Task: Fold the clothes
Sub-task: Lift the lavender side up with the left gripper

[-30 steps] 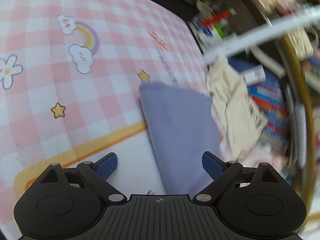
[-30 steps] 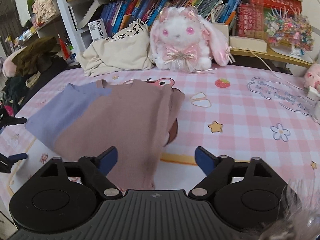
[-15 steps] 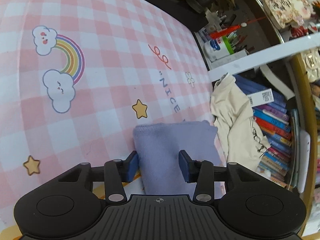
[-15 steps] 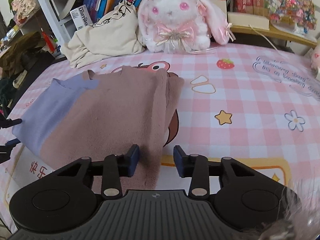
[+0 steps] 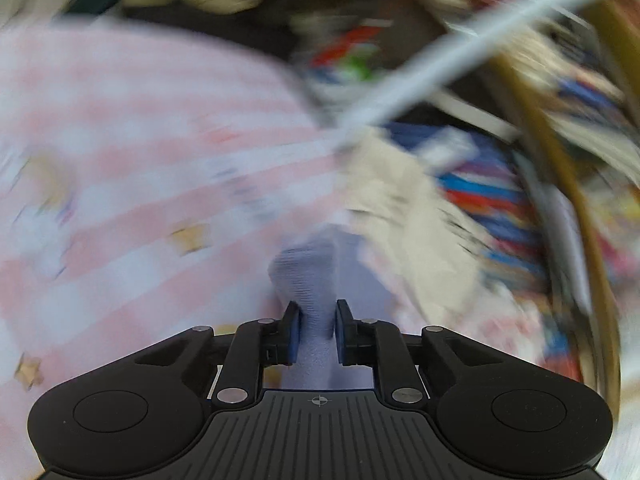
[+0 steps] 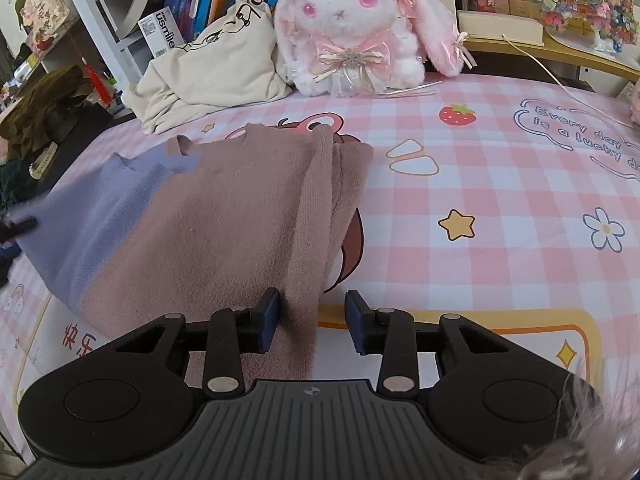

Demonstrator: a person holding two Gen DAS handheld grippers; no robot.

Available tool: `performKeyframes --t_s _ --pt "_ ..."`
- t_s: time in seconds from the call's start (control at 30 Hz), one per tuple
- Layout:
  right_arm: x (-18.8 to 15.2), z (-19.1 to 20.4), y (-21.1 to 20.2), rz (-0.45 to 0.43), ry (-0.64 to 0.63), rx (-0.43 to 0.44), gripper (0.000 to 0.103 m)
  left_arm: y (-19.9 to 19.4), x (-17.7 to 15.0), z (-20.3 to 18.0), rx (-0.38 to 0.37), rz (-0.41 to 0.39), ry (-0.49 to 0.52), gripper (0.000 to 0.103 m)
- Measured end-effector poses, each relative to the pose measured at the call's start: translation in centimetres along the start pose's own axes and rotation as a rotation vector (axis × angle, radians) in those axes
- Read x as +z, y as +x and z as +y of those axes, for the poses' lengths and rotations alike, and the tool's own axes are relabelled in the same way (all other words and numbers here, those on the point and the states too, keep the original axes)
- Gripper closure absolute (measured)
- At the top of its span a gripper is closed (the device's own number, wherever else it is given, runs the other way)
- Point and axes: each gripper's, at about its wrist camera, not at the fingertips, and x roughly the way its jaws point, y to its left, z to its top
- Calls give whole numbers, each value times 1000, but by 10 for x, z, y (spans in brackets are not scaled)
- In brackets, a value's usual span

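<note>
Since the earlier frame the left gripper (image 5: pixel 315 334) had closed onto the sweater's (image 6: pixel 208 236) lilac edge and swung, blurring its view. The right gripper (image 6: pixel 312 320) stood part-spread around the brown hem, not pinching. The sweater lay on the pink cloth (image 6: pixel 500 200).

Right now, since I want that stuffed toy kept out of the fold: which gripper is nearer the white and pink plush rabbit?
Right. The right gripper faces the white and pink plush rabbit across the sweater; the left gripper grips the sweater's far end.
</note>
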Motion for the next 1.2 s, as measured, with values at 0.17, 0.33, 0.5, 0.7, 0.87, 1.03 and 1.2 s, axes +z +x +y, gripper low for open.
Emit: performKeyframes --t_s 0.17,0.33,0.5,0.7,0.87,1.03,1.2 --pt "-1 0 0 -1 3 -3 69 12 0 5 74 47 -3 85" --pt "-1 0 -1 -3 5 -4 69 27 0 28 82 106 -124 75" --pt "-1 0 -1 -2 7 -6 69 40 -5 30 78 116 -136 73" --pt "-1 1 -1 -1 15 -12 68 43 -2 30 75 137 -101 85" --pt "0 5 0 22 29 -13 71 34 2 37 78 154 -76 88" --pt "-4 17 0 52 36 13 72 18 6 51 83 155 -84 88" --pt "-14 40 -5 82 30 41 80 -7 17 64 96 174 -49 88"
